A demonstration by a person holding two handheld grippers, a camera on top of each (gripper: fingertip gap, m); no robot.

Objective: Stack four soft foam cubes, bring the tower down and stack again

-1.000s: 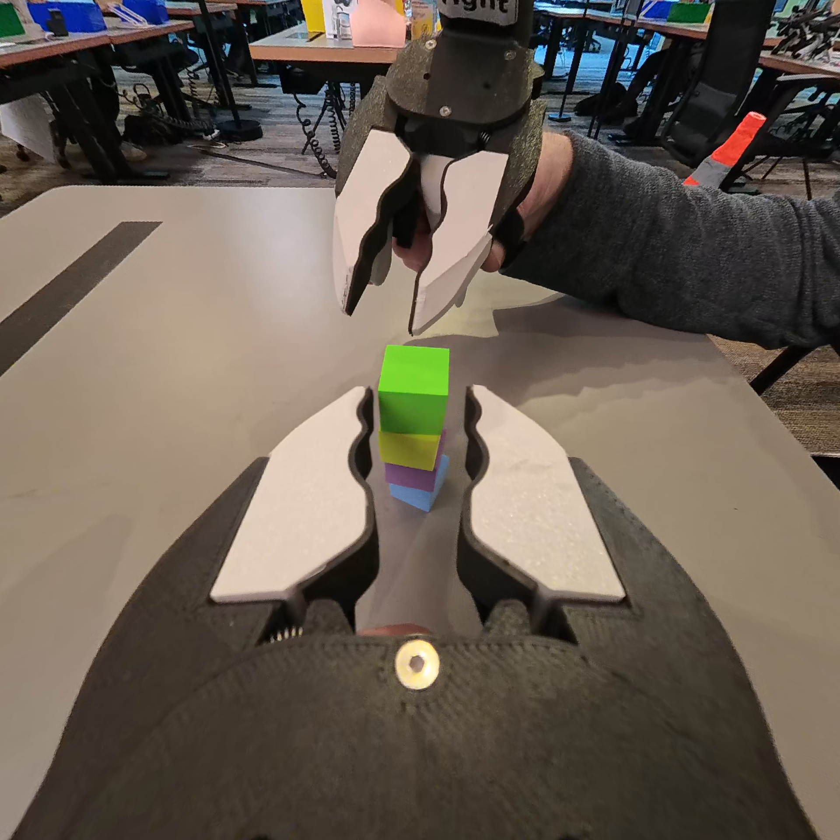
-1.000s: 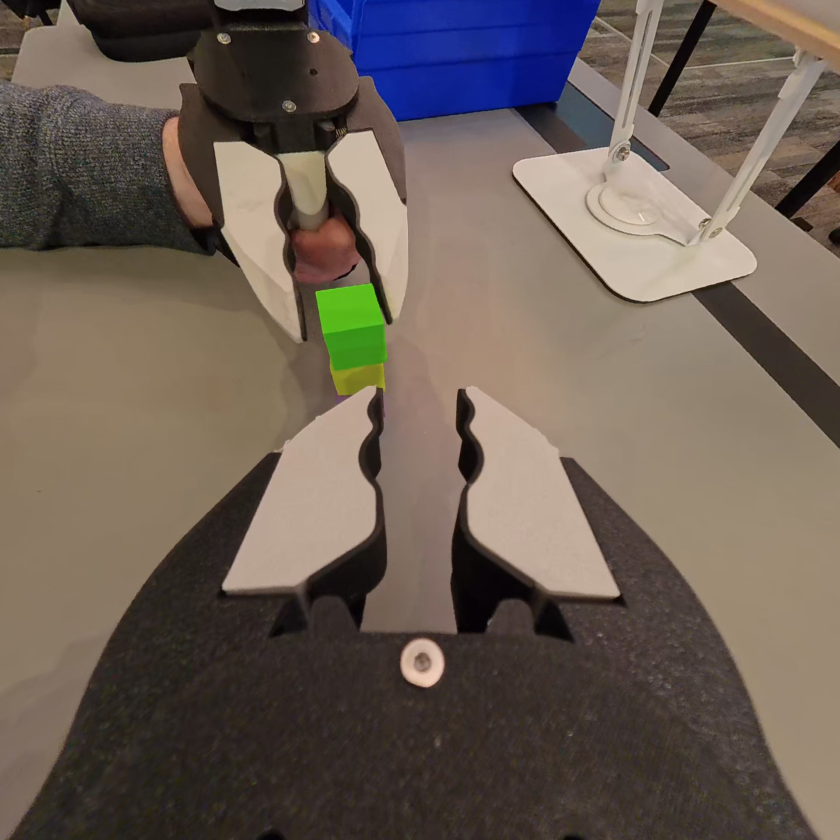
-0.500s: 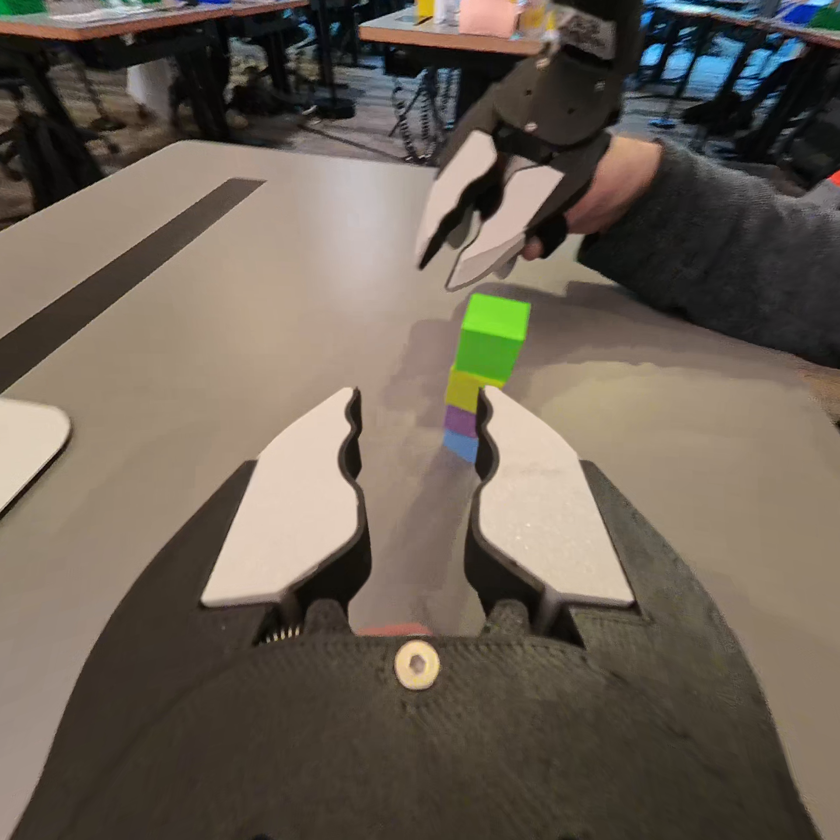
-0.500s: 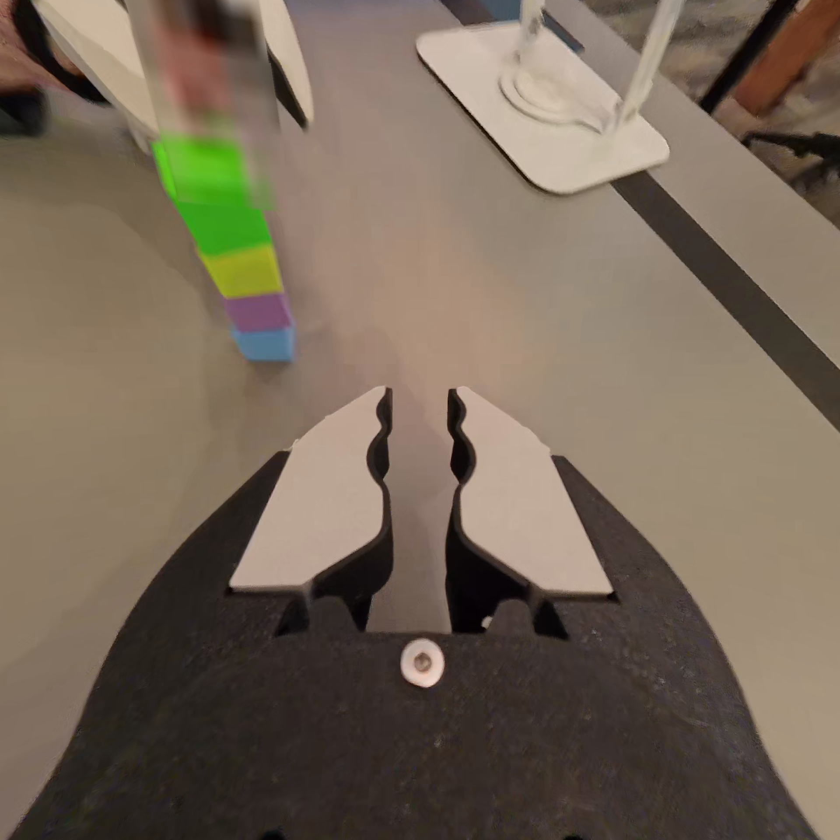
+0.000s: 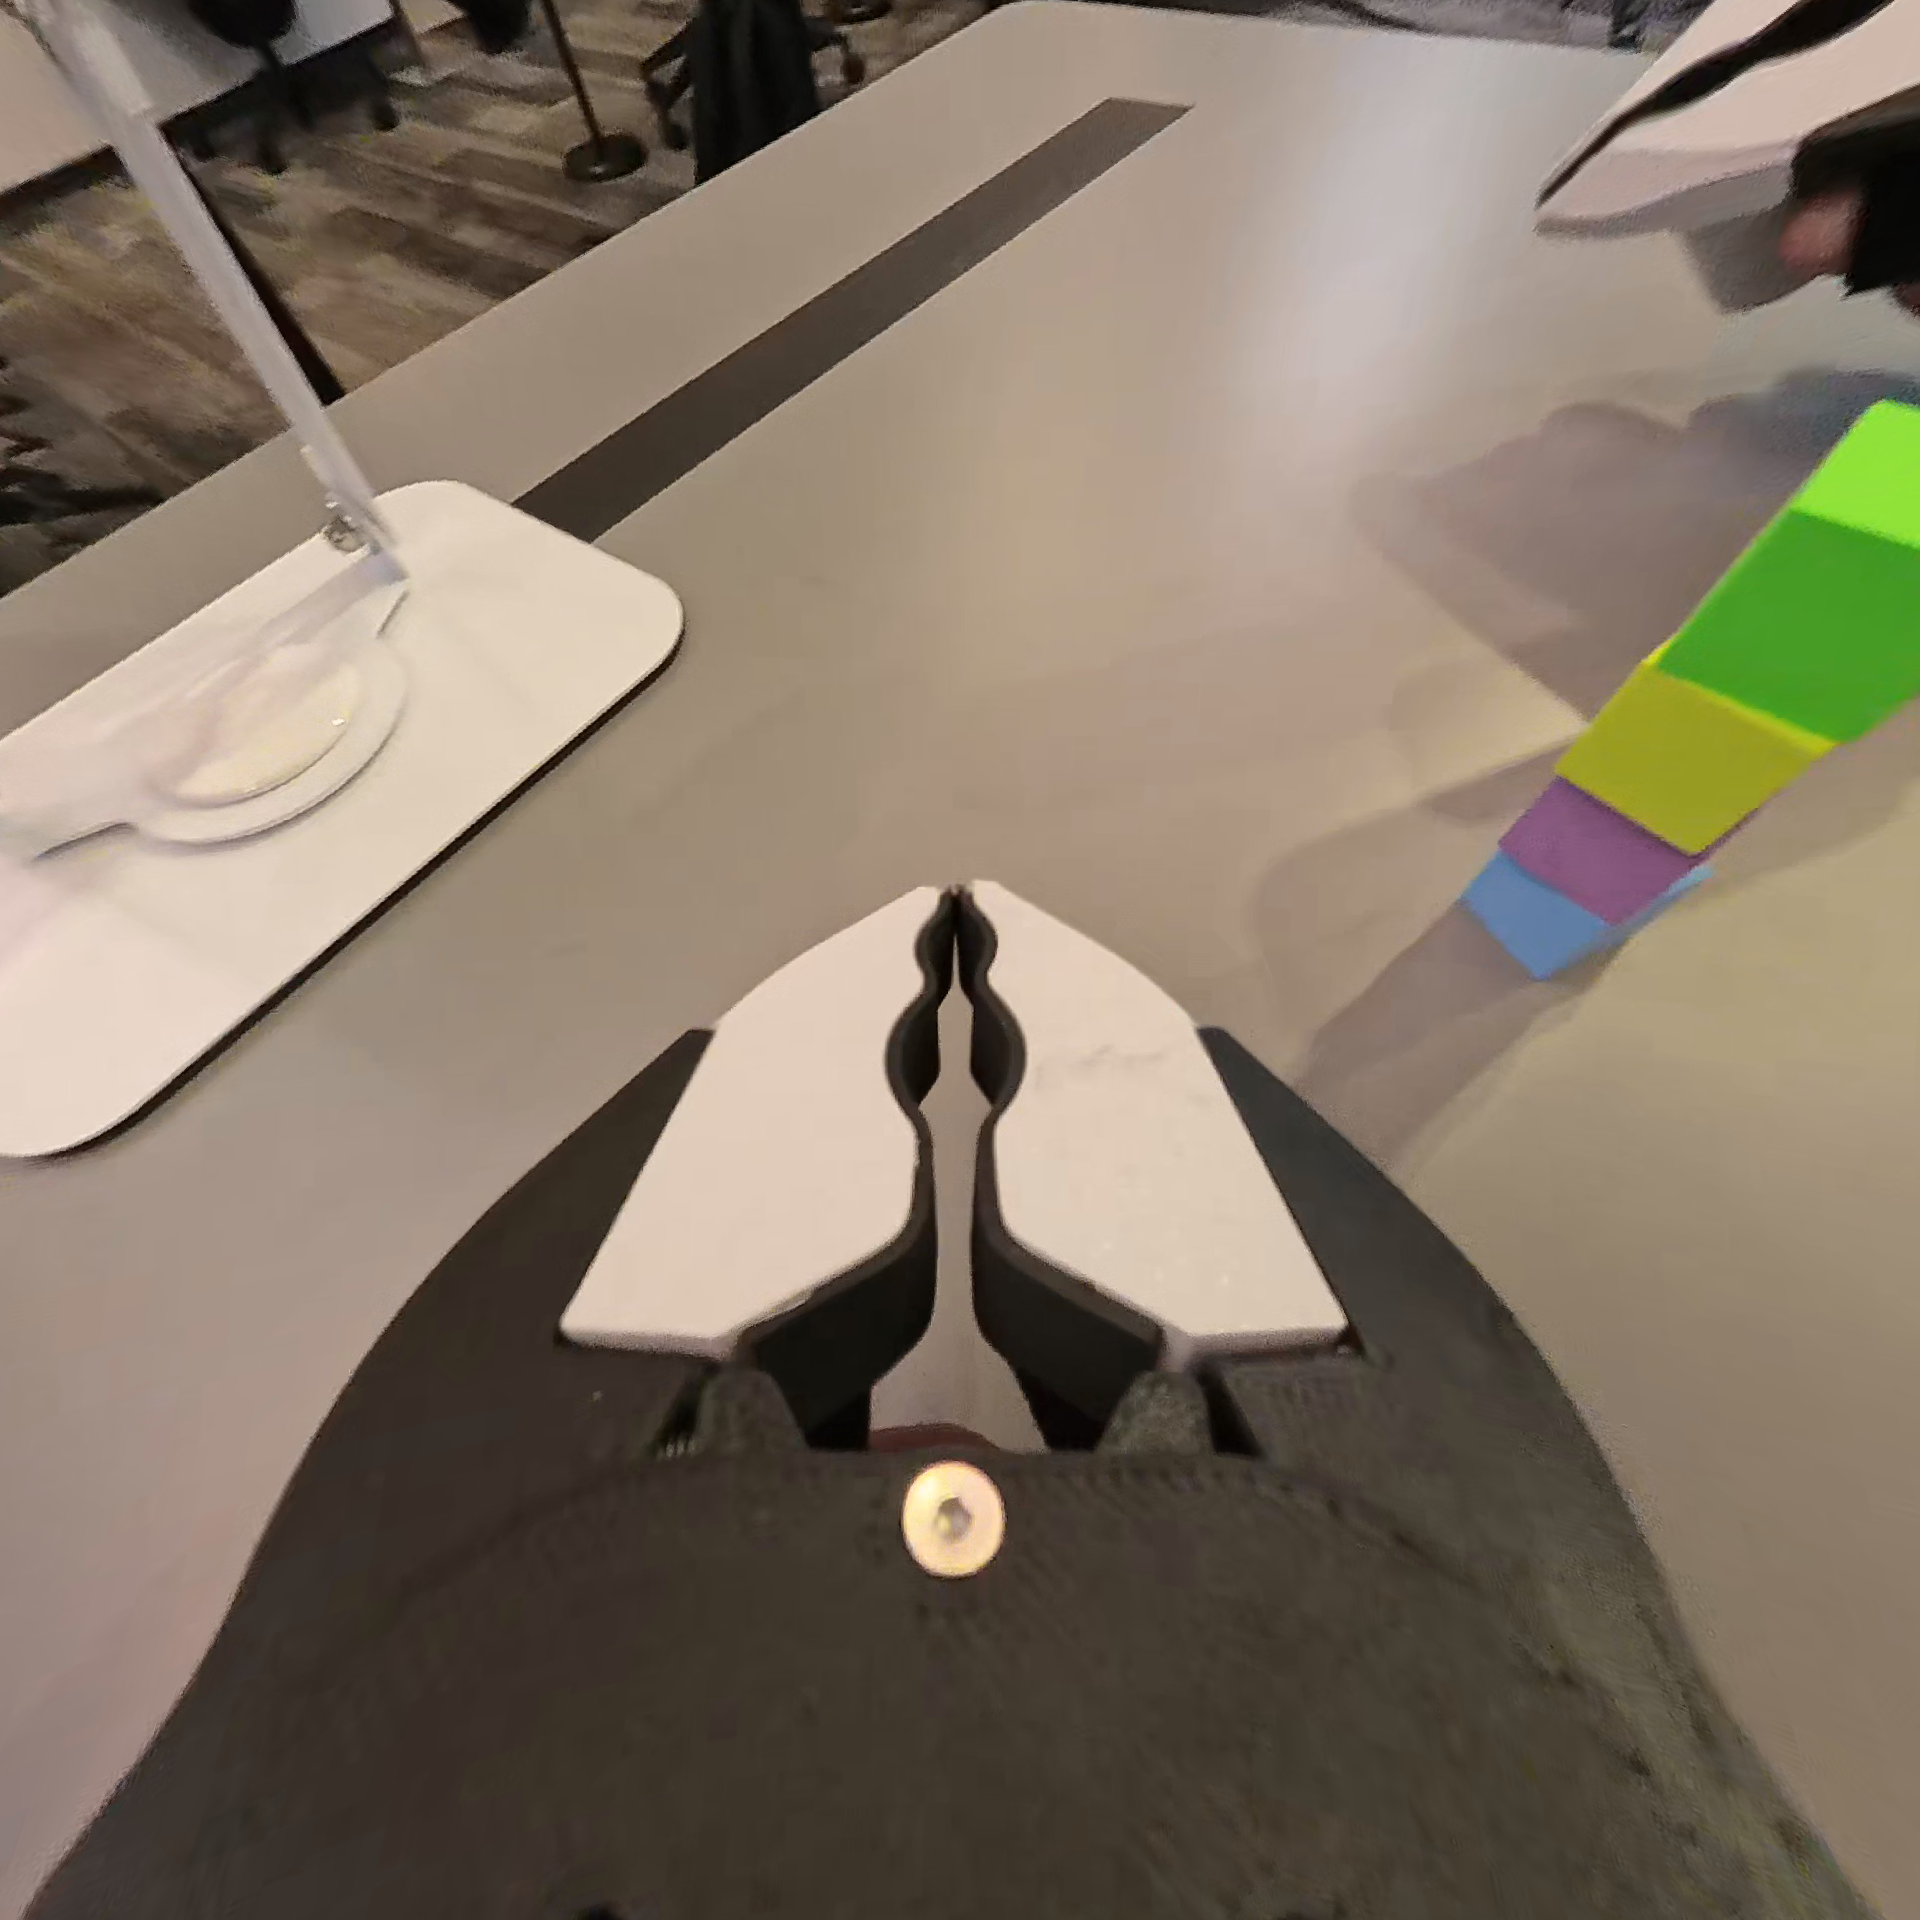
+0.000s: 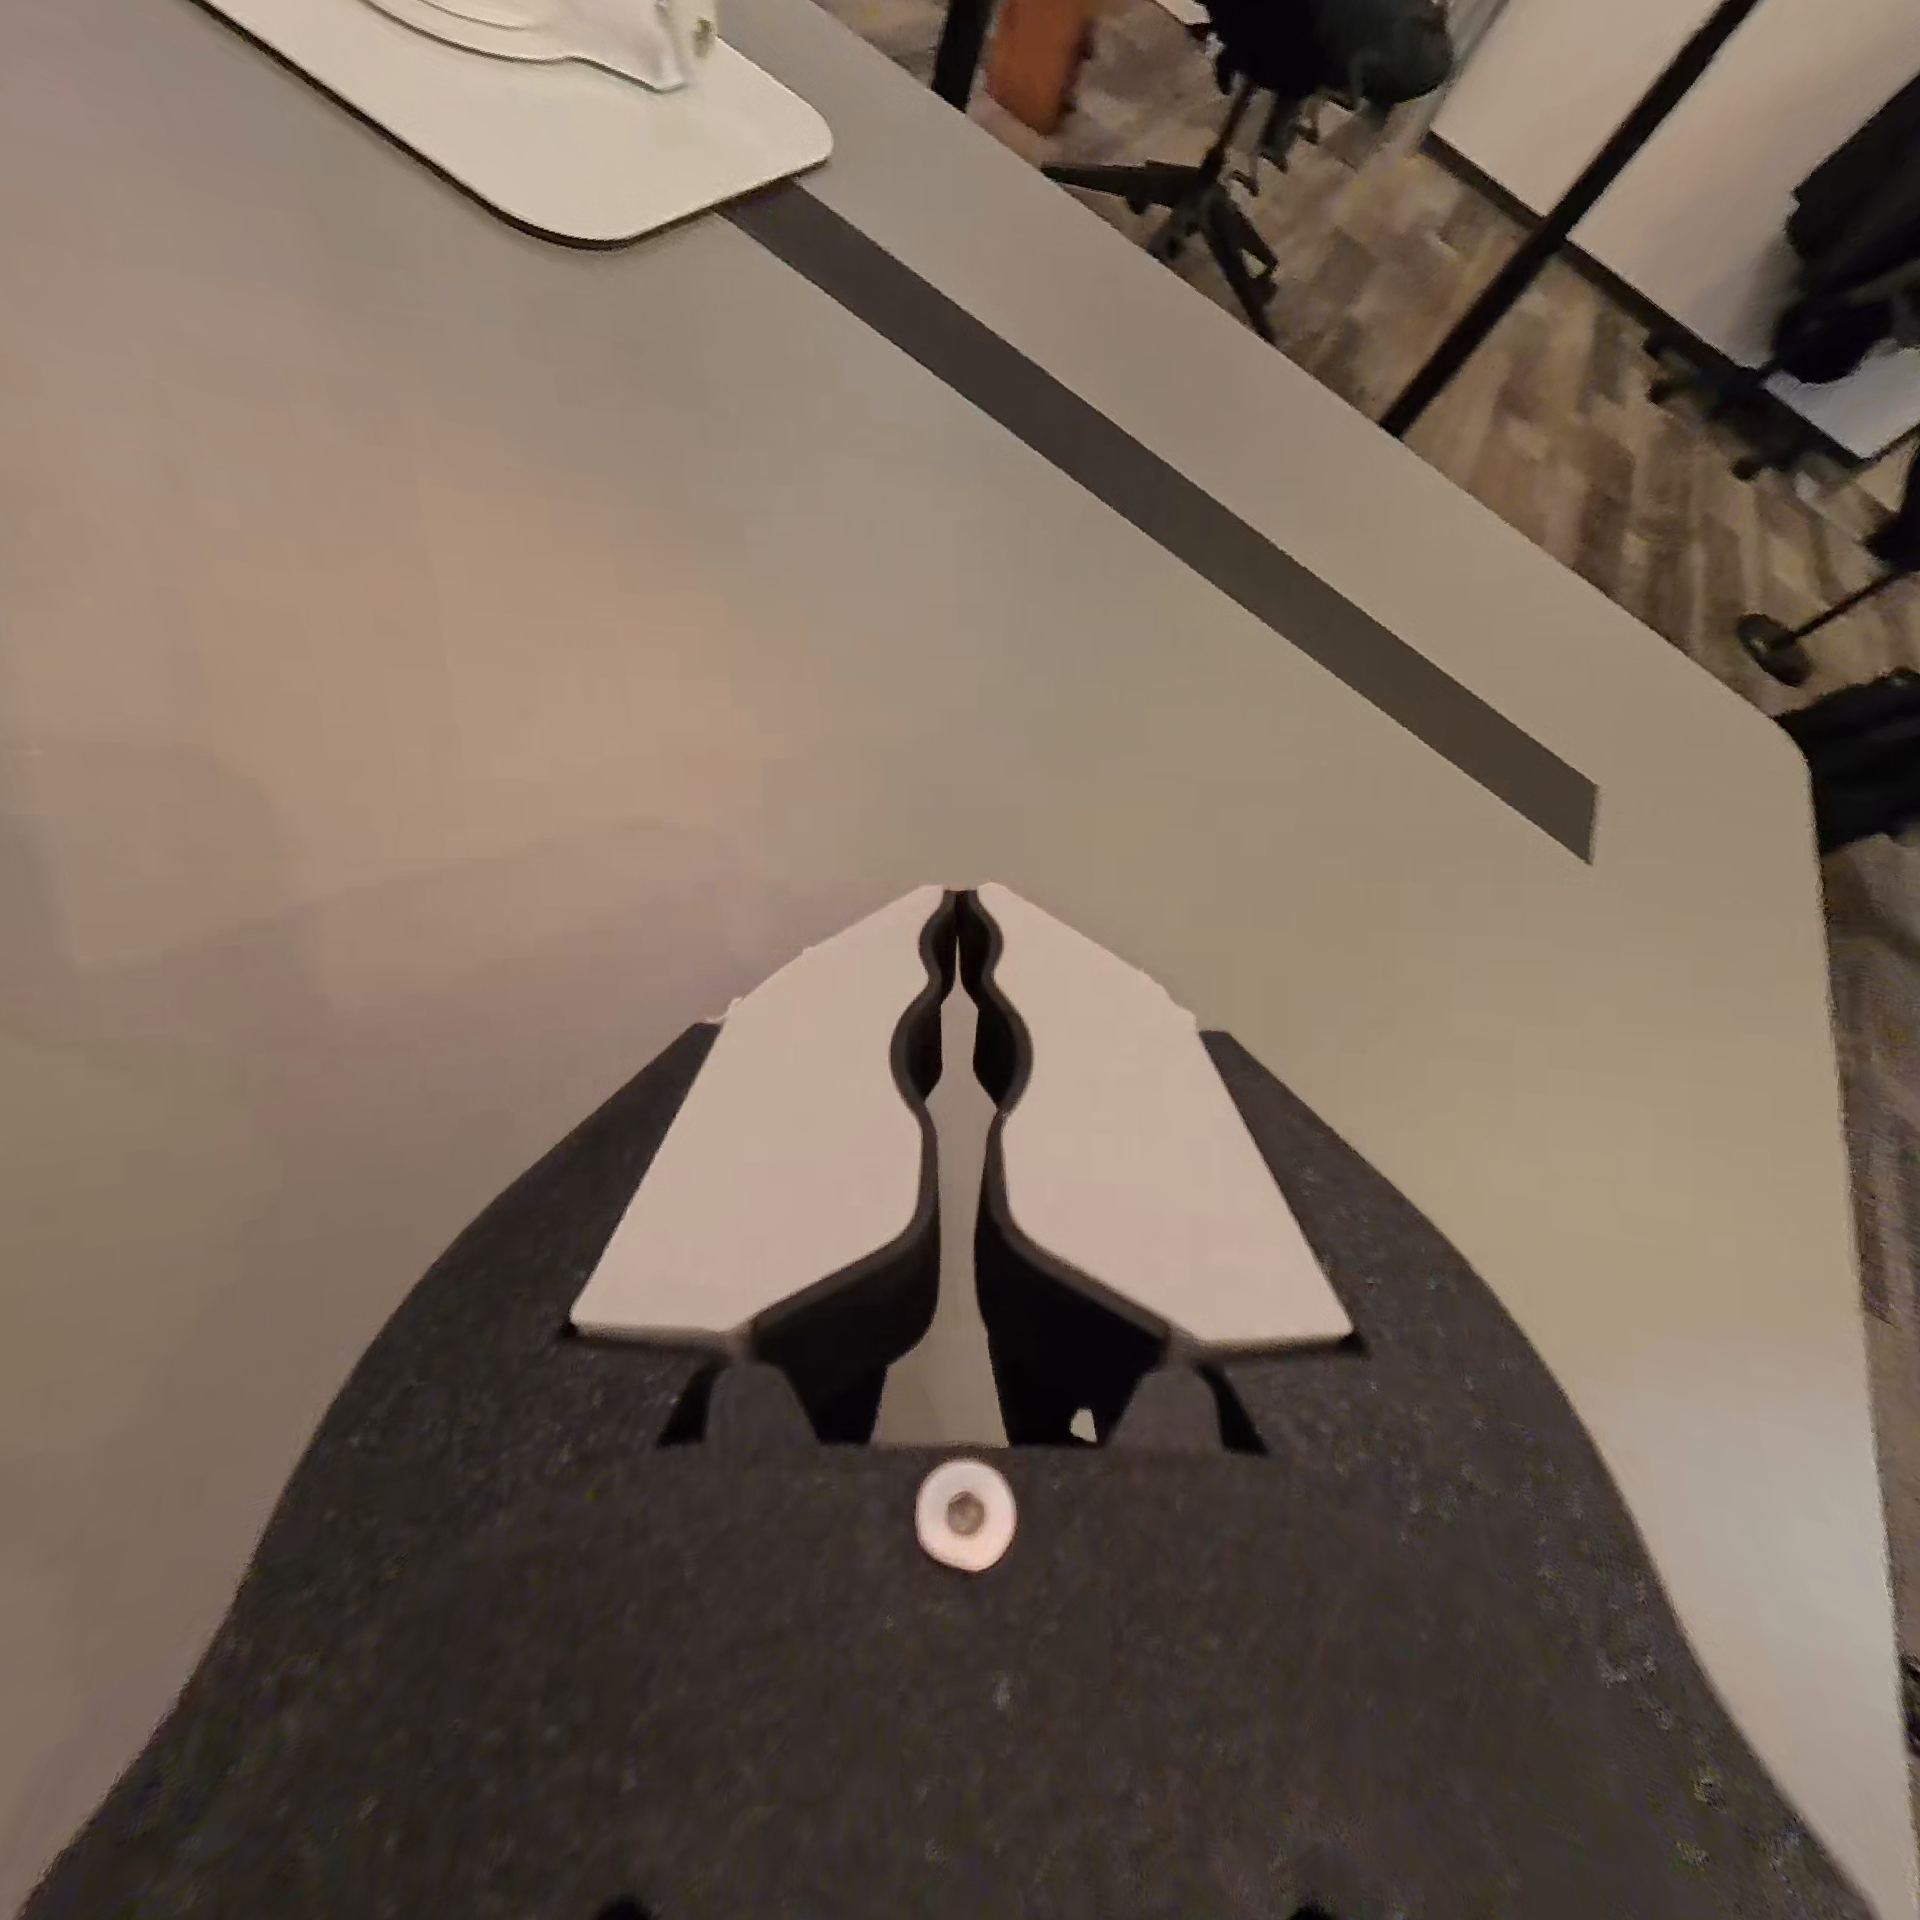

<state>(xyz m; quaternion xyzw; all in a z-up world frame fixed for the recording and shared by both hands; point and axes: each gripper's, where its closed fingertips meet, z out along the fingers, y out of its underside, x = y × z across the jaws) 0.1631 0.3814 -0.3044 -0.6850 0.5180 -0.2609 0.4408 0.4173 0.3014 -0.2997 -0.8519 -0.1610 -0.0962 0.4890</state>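
A grey table crossed by a dark stripe carries a white stand base with a clear post; office chairs stand beyond.

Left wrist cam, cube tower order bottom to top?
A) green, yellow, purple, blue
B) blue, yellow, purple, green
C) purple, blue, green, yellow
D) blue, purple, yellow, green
D: at the right edge of the left wrist view the blue cube sits on the table, then the purple cube, the yellow cube, and the green cube on top.
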